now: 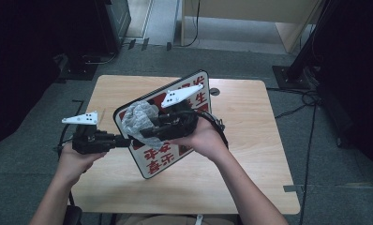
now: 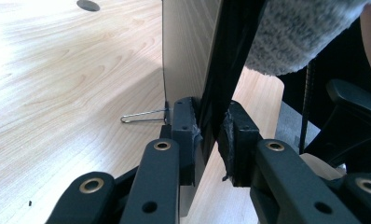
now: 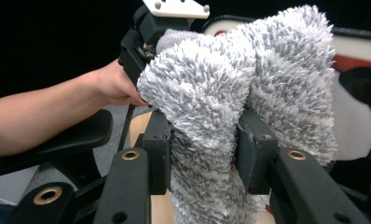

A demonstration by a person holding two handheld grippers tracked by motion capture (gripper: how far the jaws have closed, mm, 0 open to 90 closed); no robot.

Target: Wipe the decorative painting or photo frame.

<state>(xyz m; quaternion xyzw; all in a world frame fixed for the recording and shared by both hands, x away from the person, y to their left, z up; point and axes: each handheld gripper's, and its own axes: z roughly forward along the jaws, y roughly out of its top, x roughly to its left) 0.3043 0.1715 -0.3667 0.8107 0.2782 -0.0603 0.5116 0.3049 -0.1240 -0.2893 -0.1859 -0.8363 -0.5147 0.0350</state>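
- Black jaws of the right gripper (image 3: 202,154) sit closest to us in its own view – they are squeezed tight on a fluffy grey cloth (image 3: 249,88).
- From above, that cloth (image 1: 138,118) is pressed on the face of the sign board (image 1: 184,126), up near the board's 10 o'clock corner.
- Left gripper (image 2: 210,135) is pinched shut on the thin edge of the board (image 2: 188,56) and holds it tipped up off the table (image 1: 250,140).
- From above, the left gripper (image 1: 123,140) grips the board's edge at about 9 o'clock.
- Long way of the board runs from 7 o'clock to 1 o'clock – so most of the unwiped face lies toward 1 and 5 o'clock from the cloth.
- I think the next wipe should slide that way, along the board.
- Right hand (image 1: 201,136) is the one nearer the face, so it does the rubbing; the left just keeps the board steady.
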